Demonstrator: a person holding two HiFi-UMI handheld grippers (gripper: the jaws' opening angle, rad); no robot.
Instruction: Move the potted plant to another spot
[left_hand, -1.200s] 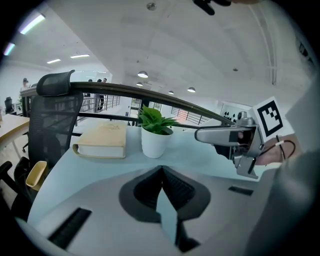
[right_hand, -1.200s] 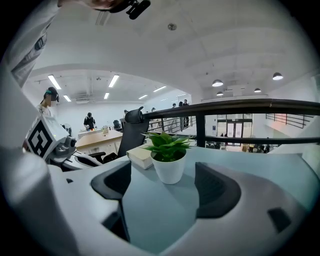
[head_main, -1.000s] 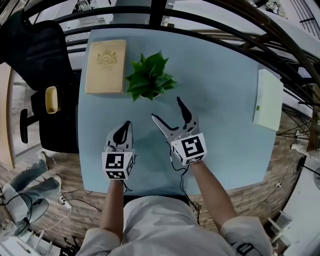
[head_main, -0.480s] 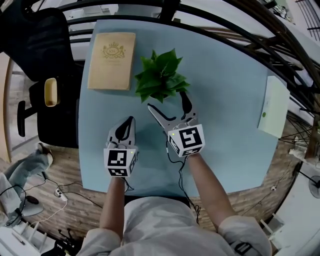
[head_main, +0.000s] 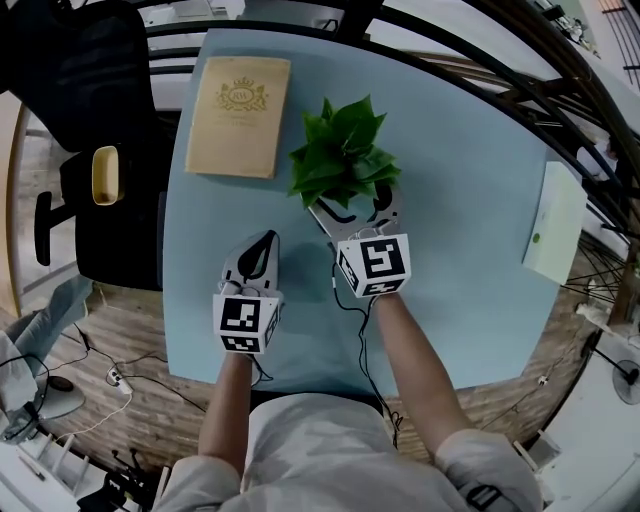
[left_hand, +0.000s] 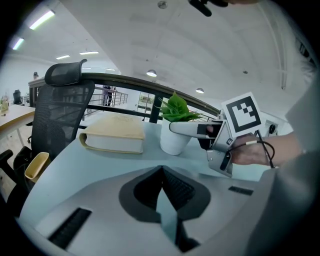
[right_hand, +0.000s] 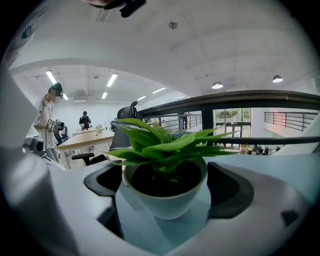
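The potted plant (head_main: 343, 160) is found on the table (head_main: 470, 270) between the right gripper's (head_main: 352, 203) jaws, which have just been opening and are spread wide, not pressing on it. The left gripper (head_main: 262, 248) is held shut and empty. The white pot (right_hand: 167, 200) is judged light, rigid and slippery — best gripped by its walls below the rim, not by the soft leaves (right_hand: 170, 142).

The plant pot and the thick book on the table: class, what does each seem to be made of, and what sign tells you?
Plant pot: white, smooth, faintly glossy wall with a rounded rim, so glazed ceramic, though moulded plastic would look alike. Book: tan matte cover with a gold crest, likely cloth or card; pale edges suggest paper pages.
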